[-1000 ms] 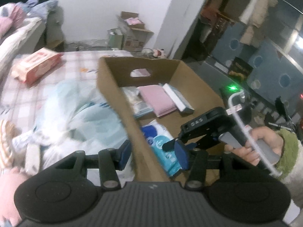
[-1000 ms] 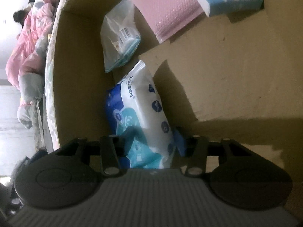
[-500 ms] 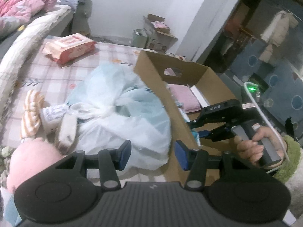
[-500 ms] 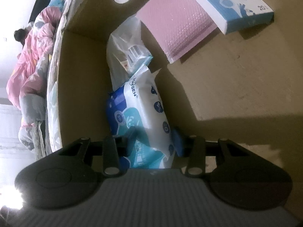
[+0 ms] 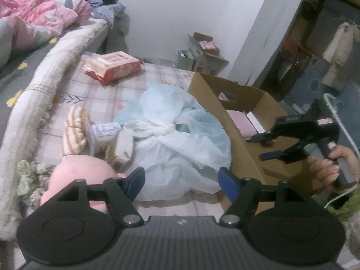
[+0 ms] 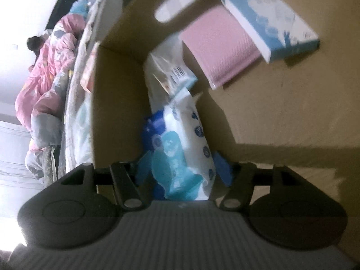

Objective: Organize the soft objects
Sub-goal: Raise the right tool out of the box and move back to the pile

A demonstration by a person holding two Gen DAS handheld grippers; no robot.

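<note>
Cardboard box (image 5: 238,135), open-topped, on the checked bedding, with a hand slot cut in its far wall. Contents, seen from the right wrist view: blue-and-white wipes pack (image 6: 182,148) lying along the left wall; clear bagged packet (image 6: 166,72) just beyond it, touching; pink padded mailer (image 6: 220,47); light blue carton (image 6: 274,24) overlapping the mailer's far edge.

Right gripper (image 6: 180,168): inside the box, fingers spread either side of the near end of the wipes pack; motion blur hides whether the pads press on it, so grip cannot be told. In the left wrist view its jaws appear parted above the box floor.

Left gripper (image 5: 182,180): open, empty, hovering above the pale blue plastic bag (image 5: 180,139) beside the box's outer wall.

Unsorted stock on the bedding: pink plush (image 5: 78,173), striped soft item (image 5: 74,128), white labelled packet (image 5: 105,132), red tissue pack (image 5: 112,67).

Hazards, as judged: the slack bag film may slip from a shallow pinch or drag the neighbouring packet along; a bulky bag lowered in could snag the box rim or tip the wall; the left gripper's path to the box crosses the right gripper, so collision is possible if both move together.
</note>
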